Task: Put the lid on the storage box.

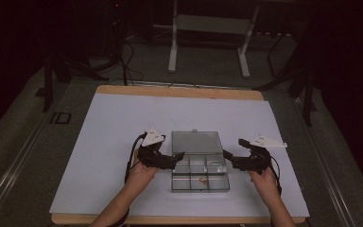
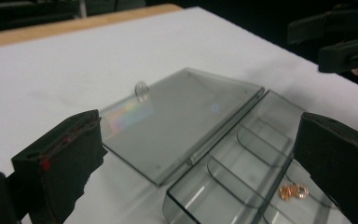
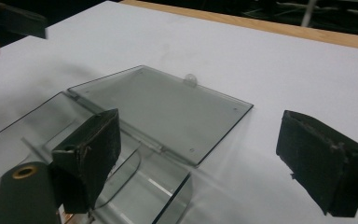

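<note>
Compartment box (image 1: 200, 172) lid flat open, trinket (image 2: 294, 191) inside; left gripper (image 1: 178, 155), right gripper (image 1: 227, 154) both agape, flanking. Next, probably: swing lid shut.

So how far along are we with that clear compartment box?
The clear box is open, its lid lying flat on the white sheet, and one gold piece sits in a compartment. Both the left gripper and right gripper hover open at its sides, holding nothing. Closing it likely remains.
</note>
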`<action>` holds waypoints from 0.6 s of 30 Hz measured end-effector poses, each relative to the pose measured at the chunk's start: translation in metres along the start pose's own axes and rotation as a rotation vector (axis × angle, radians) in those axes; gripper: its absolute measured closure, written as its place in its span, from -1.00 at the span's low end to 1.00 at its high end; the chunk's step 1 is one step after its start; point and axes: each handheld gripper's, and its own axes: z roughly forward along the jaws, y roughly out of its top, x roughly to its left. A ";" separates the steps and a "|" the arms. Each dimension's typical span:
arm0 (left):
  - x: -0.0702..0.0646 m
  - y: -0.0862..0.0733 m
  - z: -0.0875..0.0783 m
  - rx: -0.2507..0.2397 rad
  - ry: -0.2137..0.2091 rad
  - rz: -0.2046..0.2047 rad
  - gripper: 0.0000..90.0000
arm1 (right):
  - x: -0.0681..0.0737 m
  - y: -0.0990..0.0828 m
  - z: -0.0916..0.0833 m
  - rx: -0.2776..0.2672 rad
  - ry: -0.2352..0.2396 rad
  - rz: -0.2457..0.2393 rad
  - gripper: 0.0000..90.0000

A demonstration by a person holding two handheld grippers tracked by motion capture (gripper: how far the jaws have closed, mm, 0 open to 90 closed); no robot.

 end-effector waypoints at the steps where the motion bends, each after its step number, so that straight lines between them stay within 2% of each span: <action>1: 0.000 0.000 0.000 0.000 0.000 0.000 -0.95 | 0.000 0.001 0.001 -0.001 -0.003 0.006 -0.70; 3: 0.003 0.006 0.001 0.008 -0.014 0.005 -0.95 | -0.002 0.003 0.006 0.001 -0.002 0.014 -0.69; 7: 0.009 0.008 0.010 0.029 -0.026 -0.033 -0.95 | -0.002 0.006 0.014 0.009 -0.003 -0.003 -0.69; 14: 0.015 0.007 0.024 0.068 -0.021 -0.038 -0.95 | -0.002 0.013 0.025 0.001 -0.006 -0.023 -0.65; 18: 0.019 0.006 0.033 0.099 -0.017 -0.059 -0.95 | -0.004 0.016 0.031 0.005 -0.008 -0.031 -0.62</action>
